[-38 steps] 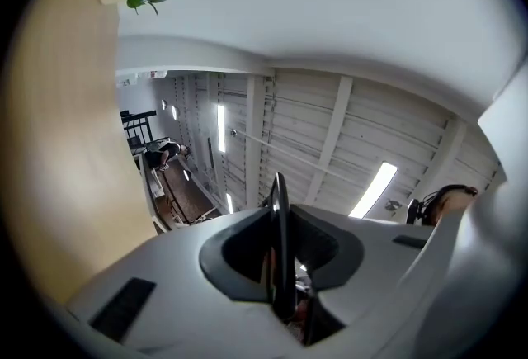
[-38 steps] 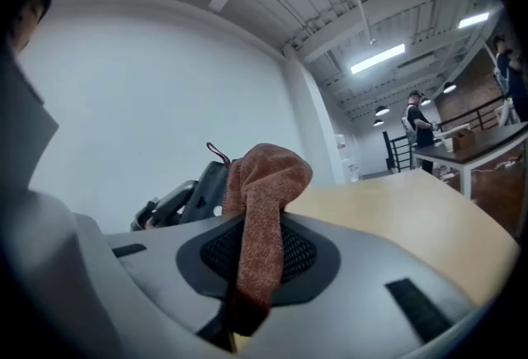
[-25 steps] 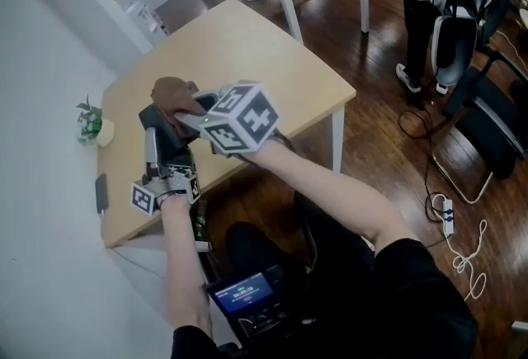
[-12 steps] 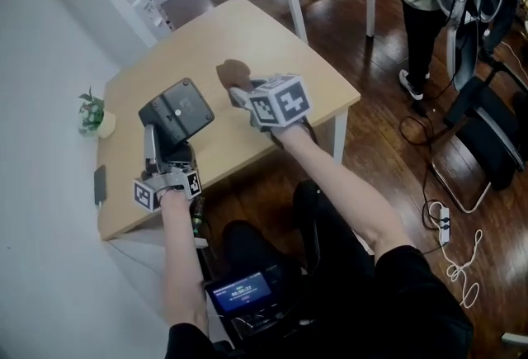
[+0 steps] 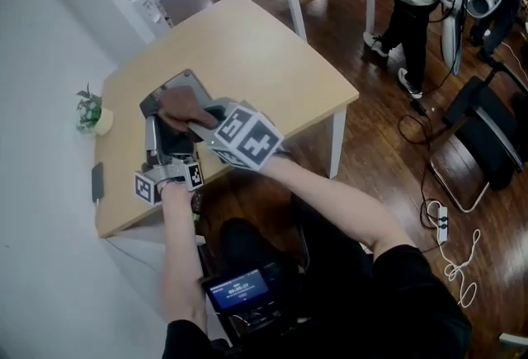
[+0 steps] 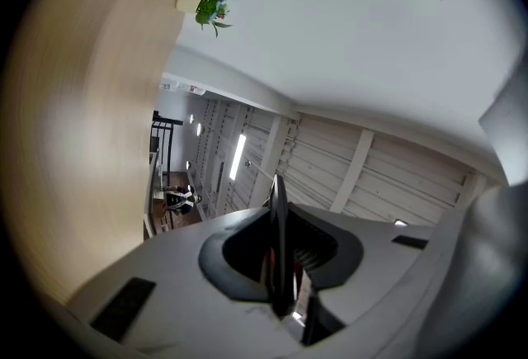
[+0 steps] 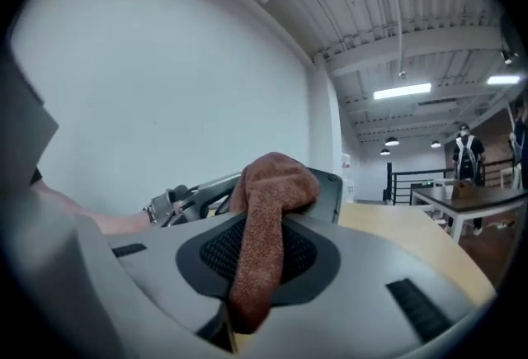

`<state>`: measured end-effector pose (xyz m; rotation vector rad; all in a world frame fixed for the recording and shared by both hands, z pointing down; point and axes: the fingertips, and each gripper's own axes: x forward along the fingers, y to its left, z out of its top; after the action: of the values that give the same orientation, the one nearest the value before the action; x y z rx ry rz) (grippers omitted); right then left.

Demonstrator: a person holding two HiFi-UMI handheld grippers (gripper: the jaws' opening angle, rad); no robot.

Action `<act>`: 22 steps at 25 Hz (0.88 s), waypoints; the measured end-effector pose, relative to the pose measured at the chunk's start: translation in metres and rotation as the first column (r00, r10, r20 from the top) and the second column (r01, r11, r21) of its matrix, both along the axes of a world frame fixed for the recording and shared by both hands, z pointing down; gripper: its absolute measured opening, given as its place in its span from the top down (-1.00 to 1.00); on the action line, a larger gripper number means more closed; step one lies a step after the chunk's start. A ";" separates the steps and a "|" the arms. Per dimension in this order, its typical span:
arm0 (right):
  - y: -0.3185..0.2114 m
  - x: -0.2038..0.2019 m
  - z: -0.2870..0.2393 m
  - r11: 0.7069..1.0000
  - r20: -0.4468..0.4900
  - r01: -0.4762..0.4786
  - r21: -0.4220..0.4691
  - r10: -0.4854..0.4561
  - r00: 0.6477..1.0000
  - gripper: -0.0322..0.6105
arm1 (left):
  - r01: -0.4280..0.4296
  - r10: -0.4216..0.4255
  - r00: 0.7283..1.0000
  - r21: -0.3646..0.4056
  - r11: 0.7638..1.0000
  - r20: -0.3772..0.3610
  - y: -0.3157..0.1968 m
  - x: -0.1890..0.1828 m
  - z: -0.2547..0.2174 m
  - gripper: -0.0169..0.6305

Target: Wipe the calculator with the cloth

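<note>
Dark grey flat calculator (image 5: 175,87), clamped edge-on in the left hand-held gripper (image 5: 165,153), probably needs firm, even strokes from the brown terry cloth (image 5: 180,107) pinched by the right hand-held gripper (image 5: 198,125).

Rough brown terry cloth (image 7: 266,209), looped nap, matt. The calculator (image 5: 167,137) is dark grey plastic, matt & smooth. Right gripper (image 7: 247,308) & left gripper (image 6: 280,283): grey moulded plastic, matt, w/ finely textured black insets round the jaws. Table (image 5: 247,44), centre of head view: pale wood, smooth, low sheen. Floor (image 5: 388,143), right side: dark wood boards, glossy w/ reflections. Wall (image 6: 355,35): white, matt.
</note>
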<state>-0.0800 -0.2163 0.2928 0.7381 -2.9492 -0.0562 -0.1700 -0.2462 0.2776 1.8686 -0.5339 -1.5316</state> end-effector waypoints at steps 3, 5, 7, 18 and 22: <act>-0.026 0.025 0.014 0.996 0.025 -0.075 -0.054 0.077 0.997 0.70 | 0.007 -0.007 1.000 -0.006 1.000 0.012 0.002 -0.003 0.001 0.68; -0.043 0.043 0.026 0.988 0.016 -0.129 -0.081 0.131 0.991 0.70 | 0.012 -0.012 1.000 -0.009 1.000 0.004 0.003 -0.004 0.003 0.67; -0.062 0.065 0.041 0.974 -0.005 -0.198 -0.114 0.199 0.980 0.71 | 0.008 -0.008 1.000 0.000 1.000 -0.023 0.004 -0.006 0.004 0.71; -0.008 0.010 -0.044 0.998 0.065 0.026 0.050 -0.030 0.997 0.71 | -0.019 0.019 0.999 0.009 1.000 0.048 0.002 0.014 0.008 0.74; -0.027 0.009 -0.020 1.000 0.015 0.004 0.005 -0.004 1.000 0.71 | -0.031 0.031 0.999 0.013 0.999 0.025 0.007 0.012 0.009 0.73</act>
<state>-0.0713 -0.2430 0.2728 0.7363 -2.9664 -0.0587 -0.1575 -0.2391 0.2867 1.8997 -0.5044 -1.4977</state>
